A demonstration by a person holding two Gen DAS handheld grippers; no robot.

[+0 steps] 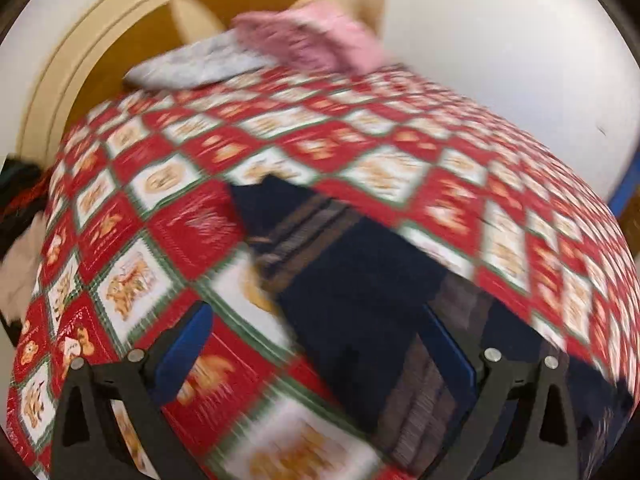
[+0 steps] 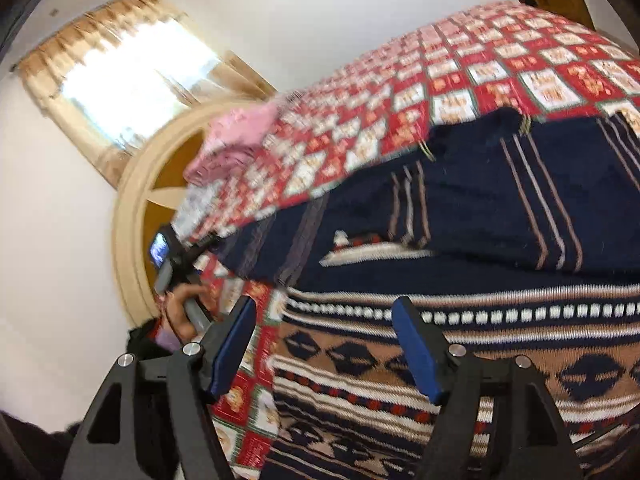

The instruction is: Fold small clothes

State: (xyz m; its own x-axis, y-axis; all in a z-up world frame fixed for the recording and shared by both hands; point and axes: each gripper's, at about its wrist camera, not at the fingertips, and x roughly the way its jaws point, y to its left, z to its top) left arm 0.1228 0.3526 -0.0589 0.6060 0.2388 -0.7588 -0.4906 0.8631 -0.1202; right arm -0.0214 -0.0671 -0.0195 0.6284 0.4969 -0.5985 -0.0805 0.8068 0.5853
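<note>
A navy knitted sweater (image 2: 500, 216) with tan and white patterned bands lies on a table under a red and white checked cloth (image 2: 460, 72). One striped sleeve is folded across its body. In the left wrist view the sleeve (image 1: 340, 264) runs toward the camera. My left gripper (image 1: 320, 344) is open, its fingers either side of the sleeve, just above it. My right gripper (image 2: 324, 344) is open over the sweater's patterned left edge. The left gripper's handle and the hand holding it also show in the right wrist view (image 2: 180, 280).
A pink garment (image 1: 316, 40) and a grey one (image 1: 200, 64) lie at the table's far end. A cream arched frame (image 1: 80, 60) stands behind them. A curtained window (image 2: 128, 72) is in the wall. Dark and pale clothes (image 1: 20, 232) hang off the left side.
</note>
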